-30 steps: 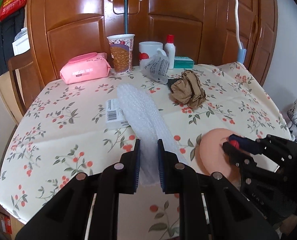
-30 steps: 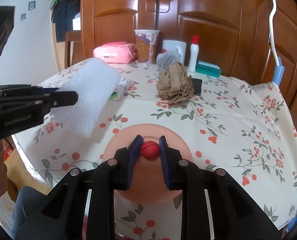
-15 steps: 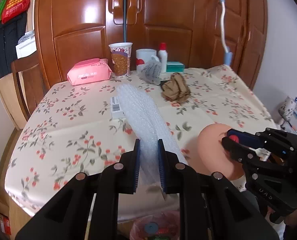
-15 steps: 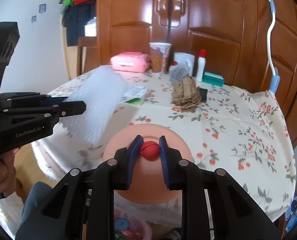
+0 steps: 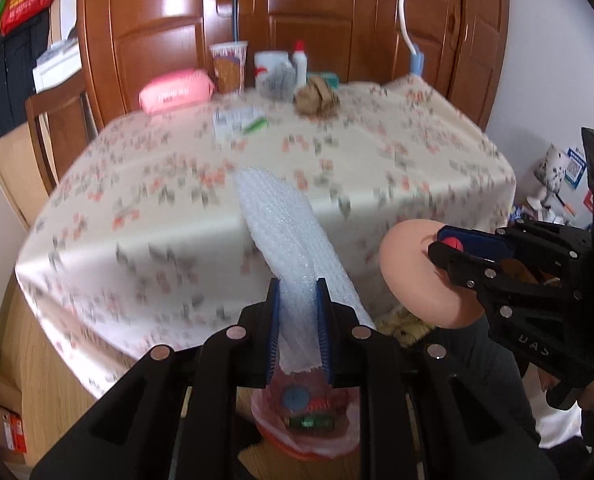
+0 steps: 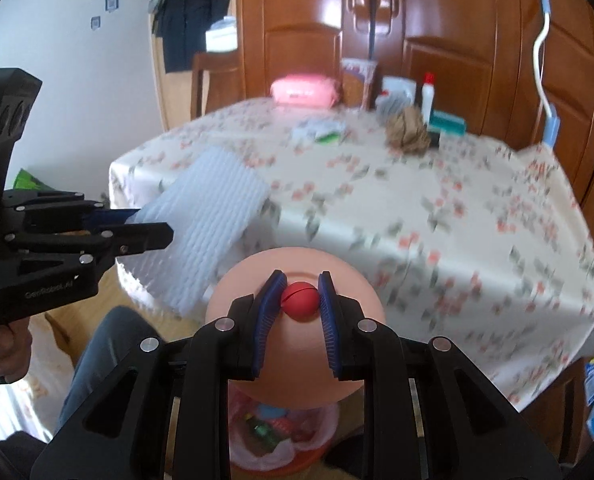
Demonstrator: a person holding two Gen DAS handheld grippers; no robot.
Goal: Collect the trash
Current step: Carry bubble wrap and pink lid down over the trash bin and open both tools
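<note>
My left gripper [image 5: 299, 322] clamps a white bubble-wrap sheet [image 5: 293, 236] off the floral-clothed table's [image 5: 257, 184] near edge, above a pink-lined trash bin [image 5: 309, 424]. My right gripper [image 6: 300, 300] pinches the red knob [image 6: 301, 300] of a peach round lid [image 6: 297, 320] beside it. The tabletop is motion-blurred. A second ago both were over the table; now they have pulled back past its edge.

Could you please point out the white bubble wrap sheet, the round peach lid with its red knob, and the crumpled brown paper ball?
White bubble wrap sheet [image 5: 293, 248], left wrist view, mid-sheet.
Round peach lid [image 6: 297, 376], right wrist view, lower face.
Crumpled brown paper ball [image 6: 408, 130], right wrist view, centre.
</note>
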